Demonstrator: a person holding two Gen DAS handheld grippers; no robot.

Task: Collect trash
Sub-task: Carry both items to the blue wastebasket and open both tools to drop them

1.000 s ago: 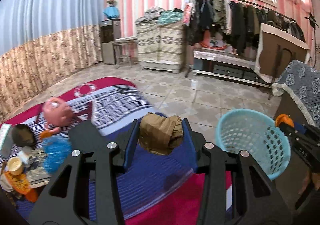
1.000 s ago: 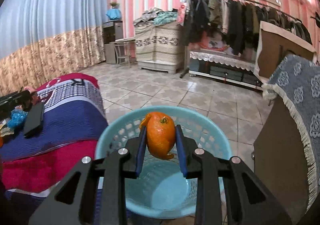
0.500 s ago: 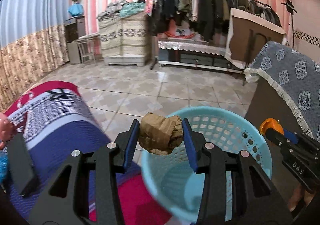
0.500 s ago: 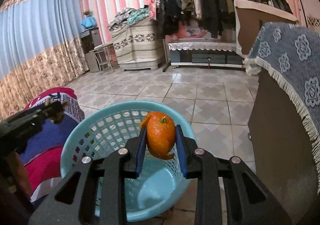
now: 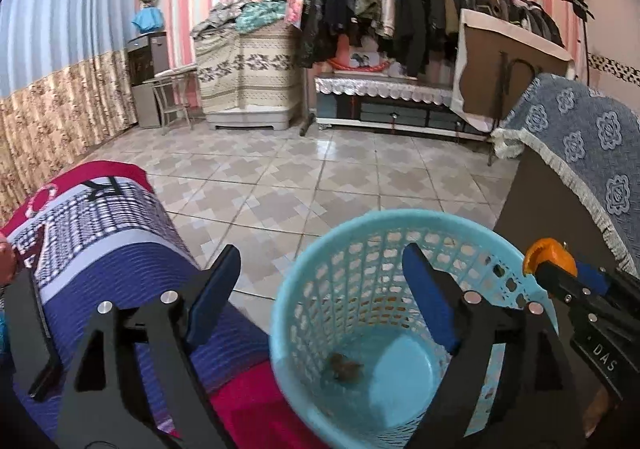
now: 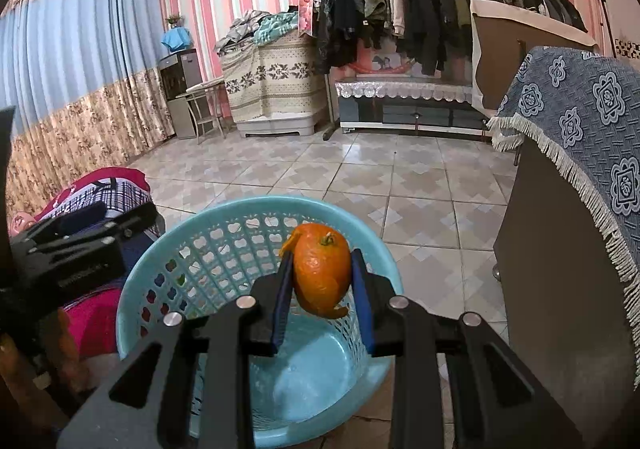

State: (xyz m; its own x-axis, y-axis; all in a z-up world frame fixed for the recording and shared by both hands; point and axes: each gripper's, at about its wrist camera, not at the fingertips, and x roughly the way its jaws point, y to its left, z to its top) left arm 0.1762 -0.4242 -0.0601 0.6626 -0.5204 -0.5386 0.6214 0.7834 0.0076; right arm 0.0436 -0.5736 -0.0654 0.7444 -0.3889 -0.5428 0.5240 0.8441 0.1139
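Observation:
A light blue plastic basket stands on the floor beside the bed. My left gripper hangs over its left rim, jaws opening wide, nothing between them. A brown crumpled wad lies on the basket's bottom. My right gripper is shut on an orange fruit with torn peel, held above the basket. In the left wrist view the right gripper and the orange show over the basket's right rim. The left gripper appears at the left of the right wrist view.
A bed with a blue, red and checked blanket lies left of the basket. A dark cabinet under a blue patterned cloth stands close on the right. Tiled floor stretches to a clothes rack at the far wall.
My left gripper swung from over the bed to above the basket, then opened, and the brown wad dropped to the basket's bottom. The right gripper still holds the orange over the basket.

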